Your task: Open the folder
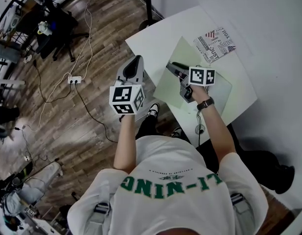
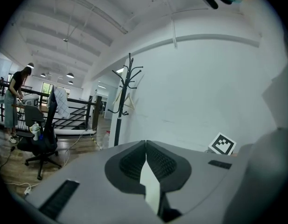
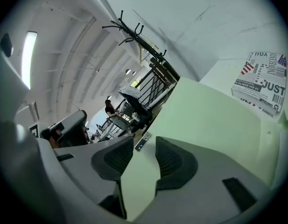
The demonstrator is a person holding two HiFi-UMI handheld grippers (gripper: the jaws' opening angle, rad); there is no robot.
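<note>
Pale-green folder [image 1: 165, 84] lies on the white table [image 1: 155, 38] beside a printed booklet [image 1: 215, 44].

folder [image 1: 177, 53] | pale green, thin | lying flat on white table [image 1: 158, 35]

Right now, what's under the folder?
The folder lies on the white table, which shows beyond its edges. Anything between the two, or inside the folder, is covered.

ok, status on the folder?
Left gripper shut, empty, at the table edge. Right gripper open over folder, not gripping. Folder flat, looks closed. Booklet beside it, not in the way.
</note>
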